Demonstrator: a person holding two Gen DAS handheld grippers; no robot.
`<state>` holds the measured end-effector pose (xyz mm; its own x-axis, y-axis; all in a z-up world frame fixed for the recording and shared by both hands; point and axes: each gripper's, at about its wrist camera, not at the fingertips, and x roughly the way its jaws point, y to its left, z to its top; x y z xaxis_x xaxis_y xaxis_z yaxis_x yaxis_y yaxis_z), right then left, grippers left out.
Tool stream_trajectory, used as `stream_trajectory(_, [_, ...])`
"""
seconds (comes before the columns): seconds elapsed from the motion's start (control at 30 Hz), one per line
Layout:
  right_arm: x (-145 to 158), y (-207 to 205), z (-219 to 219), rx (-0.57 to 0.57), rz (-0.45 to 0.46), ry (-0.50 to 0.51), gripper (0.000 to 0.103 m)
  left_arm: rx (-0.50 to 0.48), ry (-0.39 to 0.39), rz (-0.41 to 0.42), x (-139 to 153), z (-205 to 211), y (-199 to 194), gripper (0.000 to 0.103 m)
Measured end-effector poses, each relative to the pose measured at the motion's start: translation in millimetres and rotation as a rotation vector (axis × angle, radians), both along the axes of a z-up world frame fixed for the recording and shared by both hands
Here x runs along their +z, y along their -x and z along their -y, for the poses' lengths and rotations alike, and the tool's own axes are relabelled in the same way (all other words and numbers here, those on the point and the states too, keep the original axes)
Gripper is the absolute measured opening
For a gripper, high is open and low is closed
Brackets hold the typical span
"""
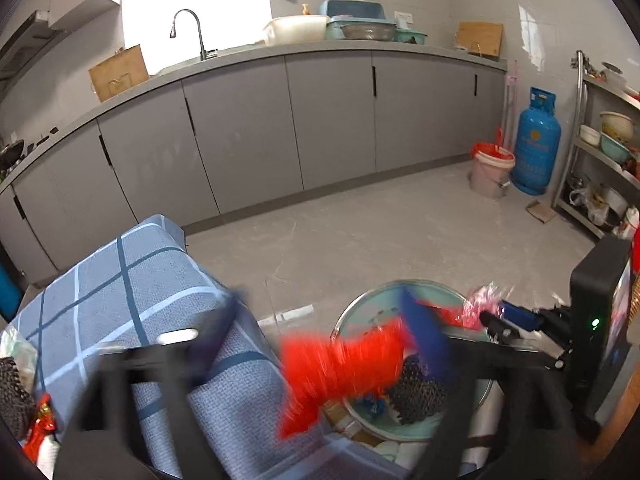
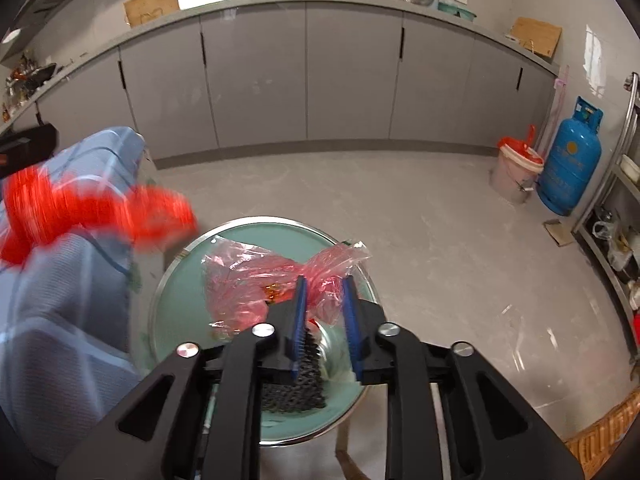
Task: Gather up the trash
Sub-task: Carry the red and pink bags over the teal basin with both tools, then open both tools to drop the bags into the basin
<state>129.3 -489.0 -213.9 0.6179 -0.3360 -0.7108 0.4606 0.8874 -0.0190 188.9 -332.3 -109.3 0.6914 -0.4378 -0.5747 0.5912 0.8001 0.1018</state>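
Note:
A round teal glass side table holds a crumpled pink plastic bag and a black mesh foam net. My right gripper hovers over the table, its blue fingers partly apart around a corner of the pink bag. A bright red bag, blurred by motion, hangs between my left gripper's widely spread blue fingers; whether they grip it is unclear. It also shows in the right wrist view, over the sofa arm. The table also shows in the left wrist view.
A blue checked sofa cover lies left of the table. A pink bucket with a red liner and a blue gas cylinder stand at the far right wall. Grey cabinets run along the back. A metal shelf rack stands on the right.

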Motion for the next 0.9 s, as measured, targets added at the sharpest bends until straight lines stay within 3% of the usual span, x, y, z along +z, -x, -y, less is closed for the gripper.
stream_trajectory(0.13, [-11,6,5,-0.030,-0.011,-0.016,0.057,0.050,-0.024,-0.019,-9,-12,-14,0.088])
stream_trajectory(0.17, [-12,8,4,-0.034,-0.008,-0.018,0.072,0.064,-0.017,-0.029,-8,-17,-19,0.088])
stream_trajectory(0.2, [-14,10,6,-0.039,-0.003,-0.023,0.076,0.072,-0.012,-0.035,-8,-21,-22,0.088])
stream_trajectory(0.53, [-2,26,2,-0.074,0.008,-0.039,0.082,0.134,-0.033,0.014,7,-60,-18,0.093])
stream_trajectory(0.9, [25,17,-35,0.002,0.050,-0.033,0.088,0.229,-0.062,0.078,28,-128,-7,0.093])
